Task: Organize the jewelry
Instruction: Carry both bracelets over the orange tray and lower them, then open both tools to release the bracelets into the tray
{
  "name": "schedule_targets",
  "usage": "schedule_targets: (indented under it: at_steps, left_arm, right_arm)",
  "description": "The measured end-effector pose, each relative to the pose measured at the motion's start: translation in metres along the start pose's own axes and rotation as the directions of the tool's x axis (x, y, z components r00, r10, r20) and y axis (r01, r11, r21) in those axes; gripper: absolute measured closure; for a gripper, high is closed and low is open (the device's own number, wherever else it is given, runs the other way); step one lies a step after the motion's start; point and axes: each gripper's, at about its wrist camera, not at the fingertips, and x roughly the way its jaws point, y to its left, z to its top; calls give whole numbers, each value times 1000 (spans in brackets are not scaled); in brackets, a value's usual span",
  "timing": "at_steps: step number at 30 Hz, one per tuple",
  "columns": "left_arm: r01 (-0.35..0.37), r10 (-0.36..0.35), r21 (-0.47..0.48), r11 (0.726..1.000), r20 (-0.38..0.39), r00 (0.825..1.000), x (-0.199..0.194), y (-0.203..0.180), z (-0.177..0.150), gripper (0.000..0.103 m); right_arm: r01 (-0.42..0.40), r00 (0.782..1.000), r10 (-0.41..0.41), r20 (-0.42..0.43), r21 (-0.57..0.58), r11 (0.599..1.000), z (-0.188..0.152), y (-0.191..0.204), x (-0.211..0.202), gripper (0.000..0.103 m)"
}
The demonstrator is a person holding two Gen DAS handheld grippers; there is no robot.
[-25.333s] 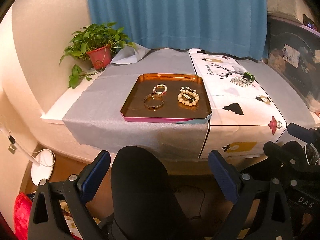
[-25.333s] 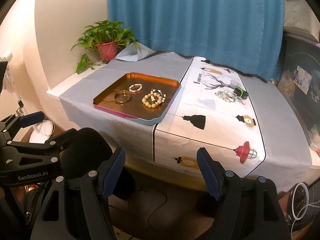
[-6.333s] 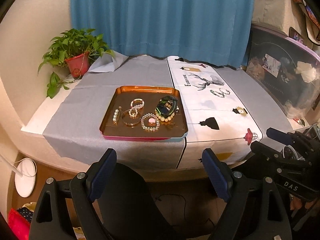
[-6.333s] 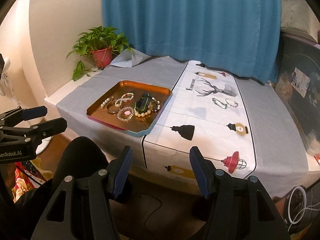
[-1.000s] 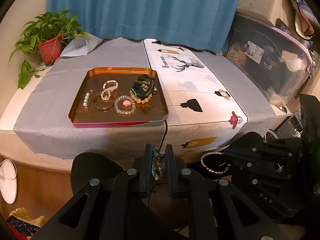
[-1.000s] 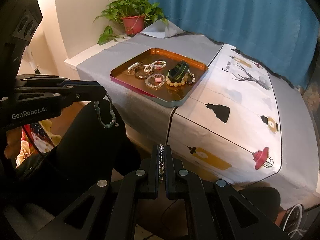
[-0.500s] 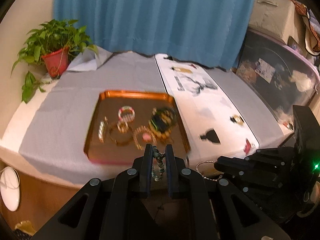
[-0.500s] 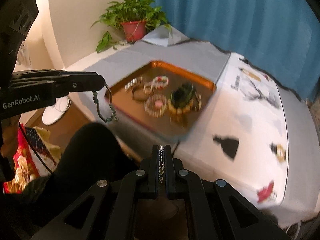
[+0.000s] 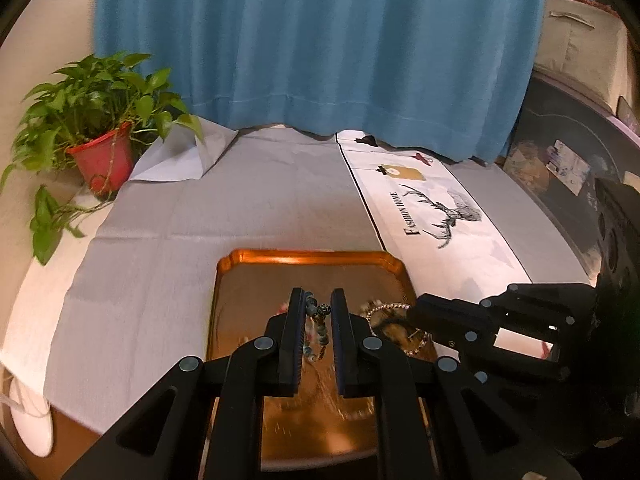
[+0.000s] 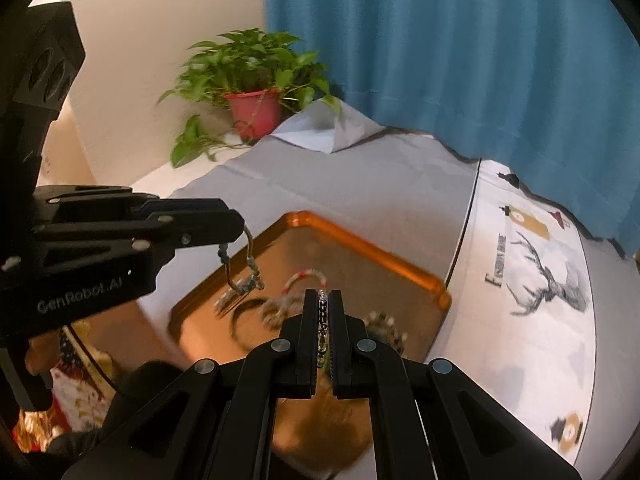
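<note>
An orange tray (image 9: 304,258) (image 10: 360,240) lies on the grey cloth and holds several bracelets, blurred here. My left gripper (image 9: 318,297) (image 10: 240,226) hangs over the tray, shut on a green-grey beaded bracelet (image 9: 320,318) (image 10: 240,280) that dangles from its tips as a loop. My right gripper (image 10: 323,296) (image 9: 416,314) is just to its right, also over the tray. It is shut on a thin dark-and-silver beaded bracelet (image 10: 323,320) (image 9: 384,309). A red-and-white bead bracelet (image 10: 304,278) lies in the tray below.
A potted plant (image 9: 100,128) (image 10: 252,92) stands at the far left corner, with a blue curtain (image 9: 312,60) behind the table. A white runner with a deer print (image 9: 448,216) (image 10: 540,280) lies right of the tray. A dark box (image 9: 568,160) is at the far right.
Both grippers have moved forward from in front of the table's near edge to above the tray, each still carrying its bracelet. The tray now fills the lower middle of both views.
</note>
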Motion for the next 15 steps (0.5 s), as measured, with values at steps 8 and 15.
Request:
schedule_targets:
  at_steps: [8,15]
  left_arm:
    - [-10,9,-10,1000,-69,998,62,11,11,93]
    - [-97,90,-29,995,-183,979,110,27,-2,47]
  right_arm:
    - [22,999,-20,-47,45,999,8,-28,53,98]
    - [96,983,-92,-161,12,995,-4,-37,97,81]
